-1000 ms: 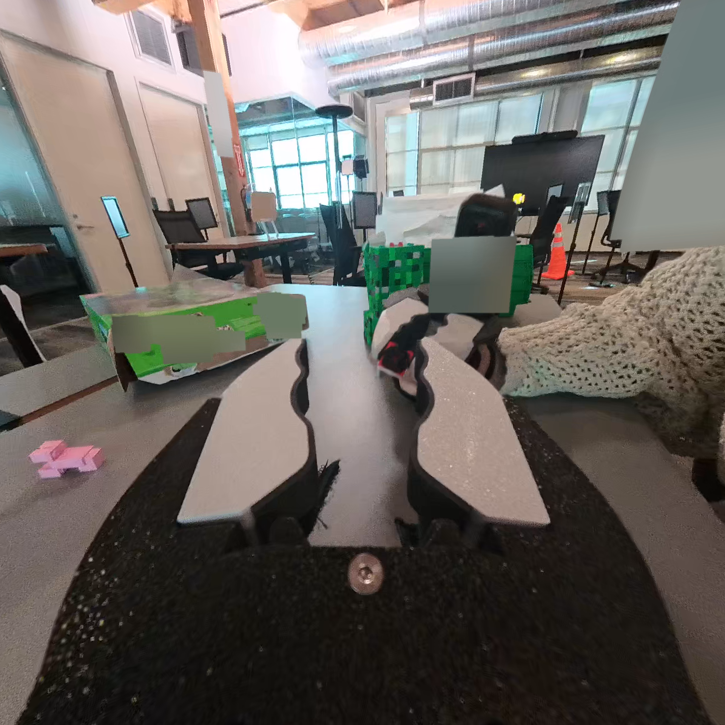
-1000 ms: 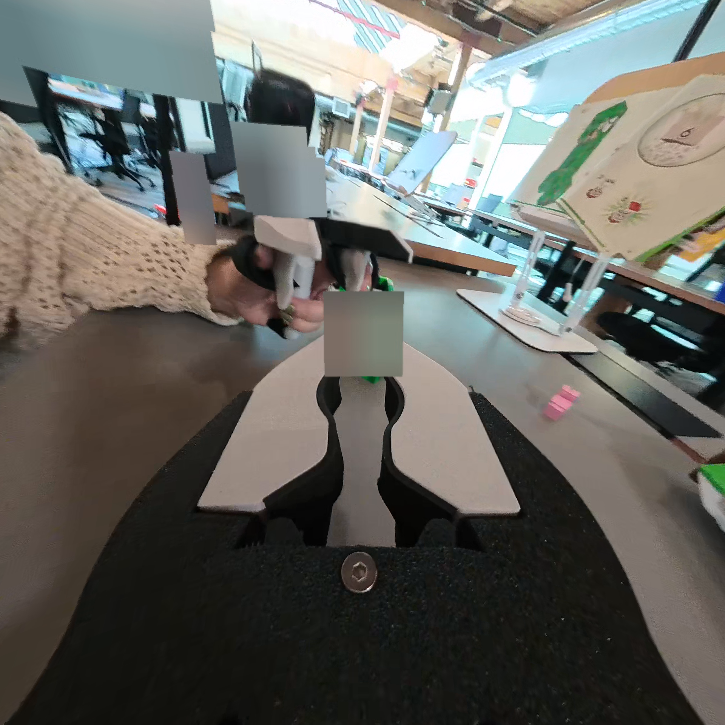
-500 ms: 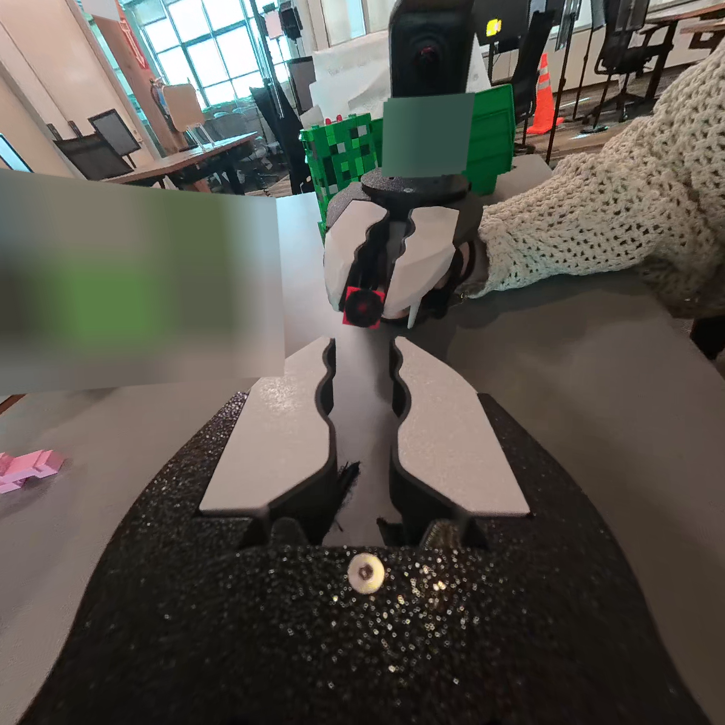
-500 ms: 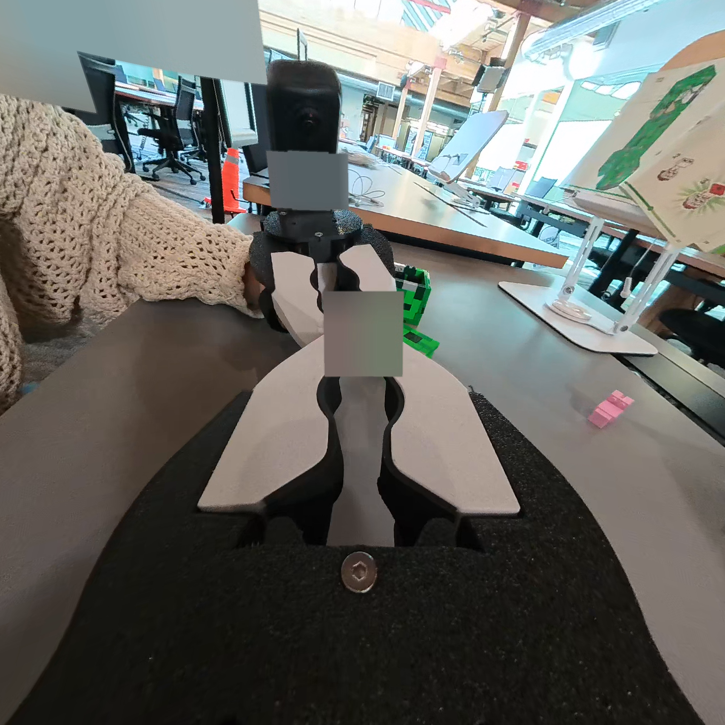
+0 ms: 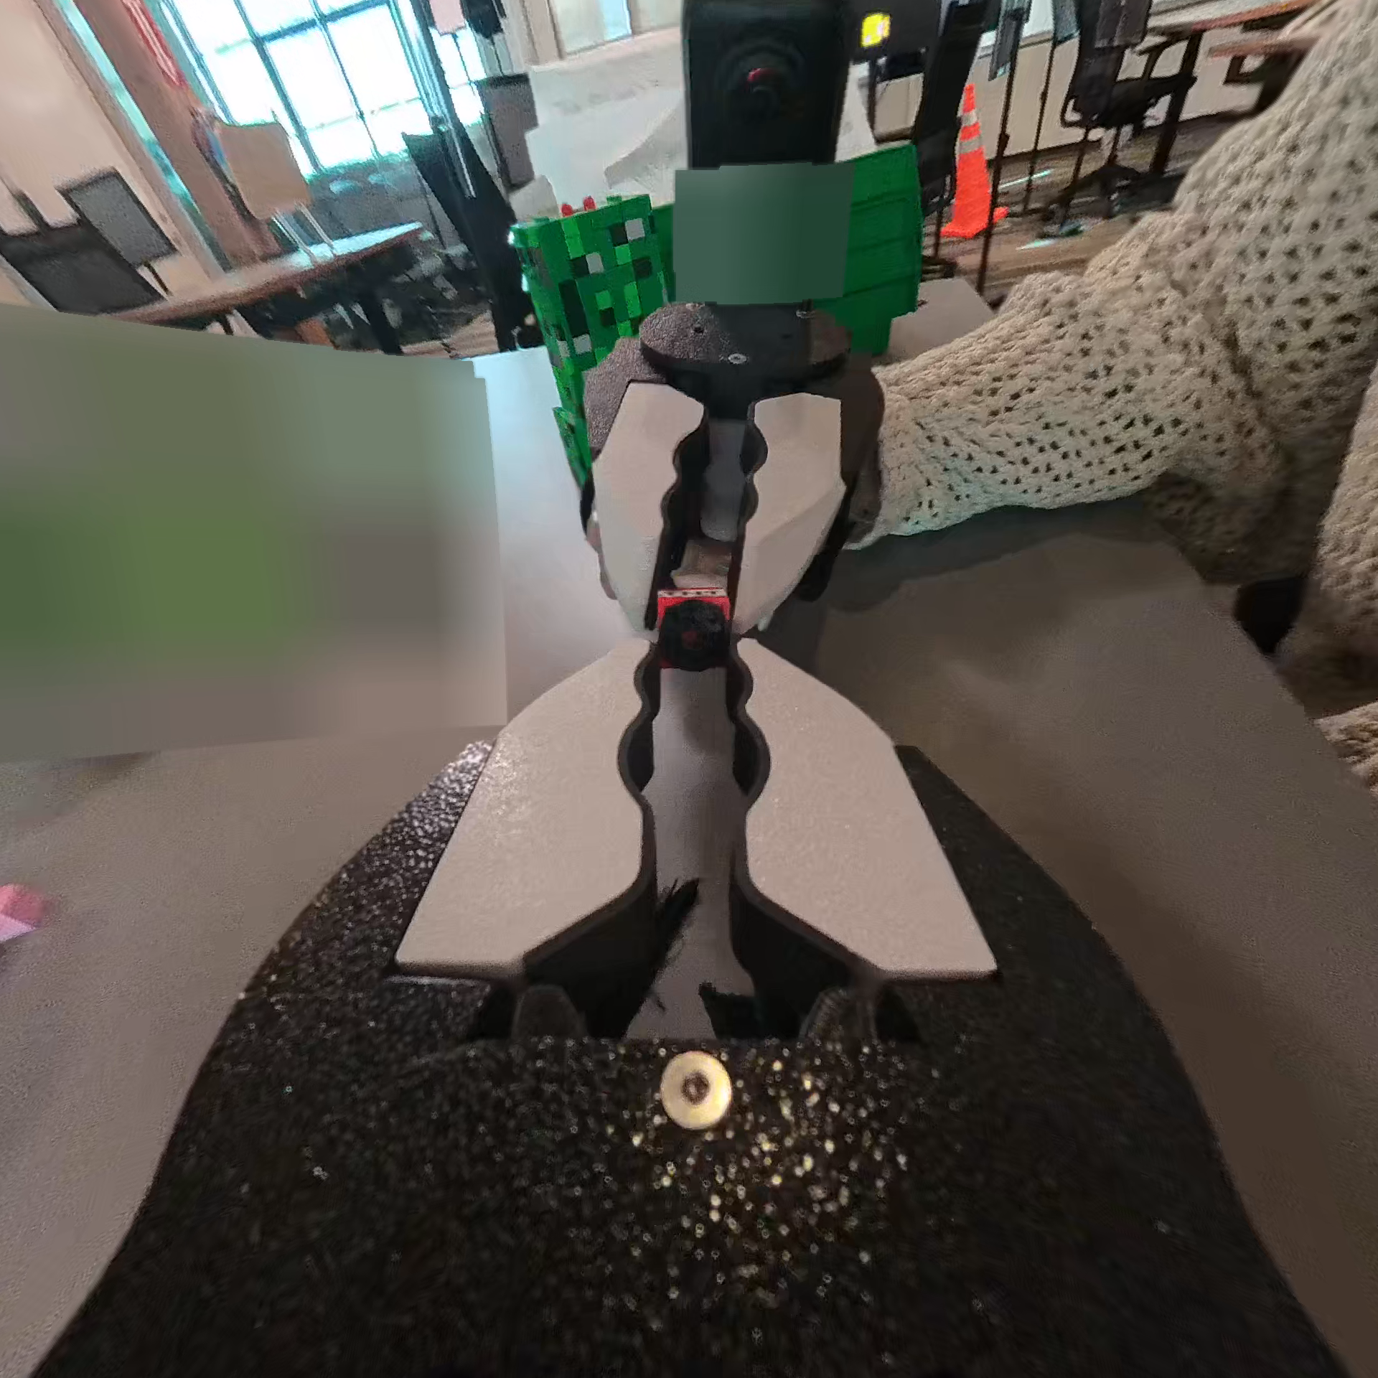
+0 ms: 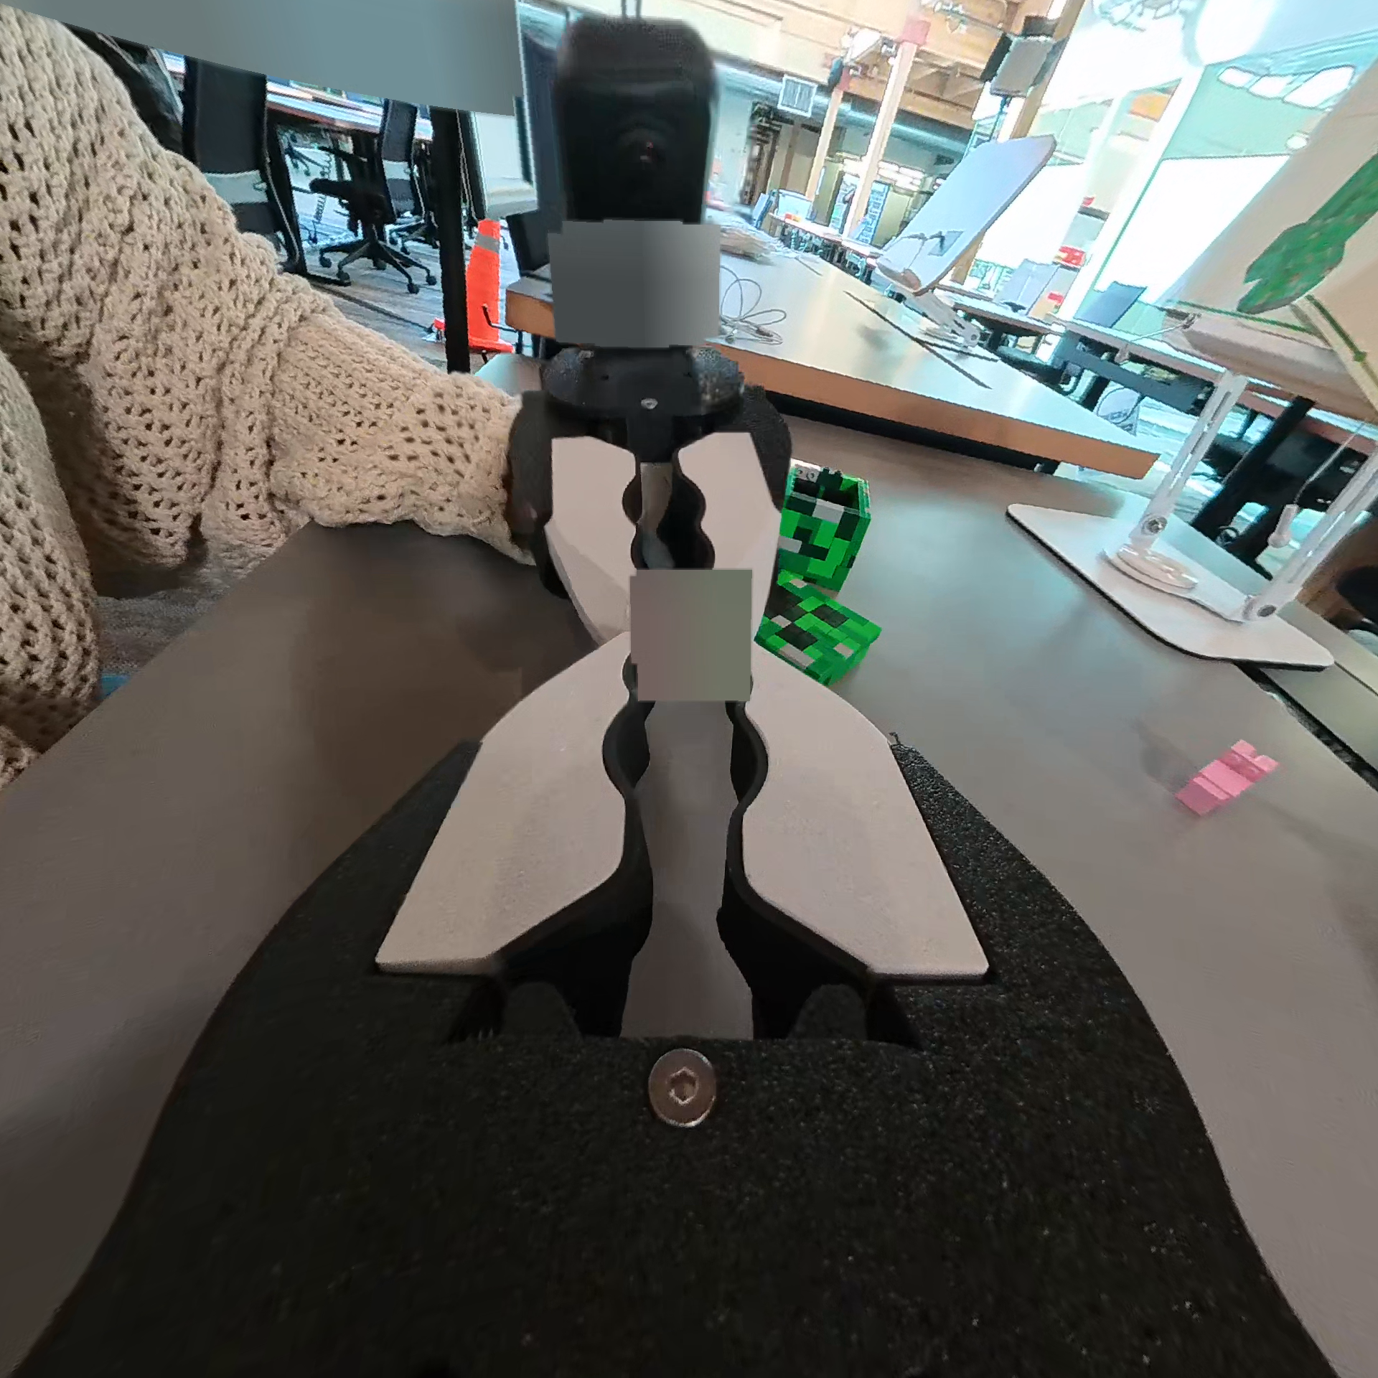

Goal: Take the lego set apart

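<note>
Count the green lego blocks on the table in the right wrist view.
2. The upright green block stands right of centre; the flat green block lies just before it, nearer the camera. Others may be hidden.

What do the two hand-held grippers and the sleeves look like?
Left hand-held gripper and right hand-held gripper match: pale grey flat fingers with black wavy inner edges, speckled black body, silver hex screw, black camera on top. The person wears a cream open-knit sweater sleeve.

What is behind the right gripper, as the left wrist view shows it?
Behind the right gripper stands a green block model. The gripper covers its middle and base.
</note>
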`<state>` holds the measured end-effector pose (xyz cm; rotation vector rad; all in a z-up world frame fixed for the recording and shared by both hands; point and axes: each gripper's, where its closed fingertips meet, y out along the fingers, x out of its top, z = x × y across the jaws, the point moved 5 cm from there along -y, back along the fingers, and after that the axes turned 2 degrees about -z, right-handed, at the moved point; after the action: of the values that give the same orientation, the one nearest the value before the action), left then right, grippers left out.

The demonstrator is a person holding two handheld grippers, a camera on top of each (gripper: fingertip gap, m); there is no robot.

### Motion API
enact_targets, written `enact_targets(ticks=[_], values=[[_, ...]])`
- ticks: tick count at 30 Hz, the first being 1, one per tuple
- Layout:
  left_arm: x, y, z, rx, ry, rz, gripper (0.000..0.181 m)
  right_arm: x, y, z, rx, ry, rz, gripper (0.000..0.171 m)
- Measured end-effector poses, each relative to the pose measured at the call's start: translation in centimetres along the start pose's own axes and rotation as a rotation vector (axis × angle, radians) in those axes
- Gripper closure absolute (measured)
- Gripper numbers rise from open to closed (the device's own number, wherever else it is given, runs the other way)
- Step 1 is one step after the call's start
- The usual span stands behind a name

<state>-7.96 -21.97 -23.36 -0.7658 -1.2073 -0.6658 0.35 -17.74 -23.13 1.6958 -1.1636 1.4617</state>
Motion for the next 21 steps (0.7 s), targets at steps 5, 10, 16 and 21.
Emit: enact_targets(ticks=[5,10,16,21], values=[[-1.0,0.1,0.3,0.022,0.034,0.126,0.165,-0.8,0.0,0.2,-0.010,-0.083,0.103,0.144],[-1.9,0.3,-0.2,0.015,0.134,0.230,0.165,-1.5,0.3,0.4,-0.006,-0.125,0.178,0.146],[-2.0,0.5,-0.8,-0.042,0.127,0.232,0.165,-1.9,0.4,0.8,0.023,-0.156,0.227,0.152],[-2.2,0.6,-0.8,-0.029,0.136,0.228,0.165,-2.1,0.5,0.8,0.038,-0.130,0.250,0.155]])
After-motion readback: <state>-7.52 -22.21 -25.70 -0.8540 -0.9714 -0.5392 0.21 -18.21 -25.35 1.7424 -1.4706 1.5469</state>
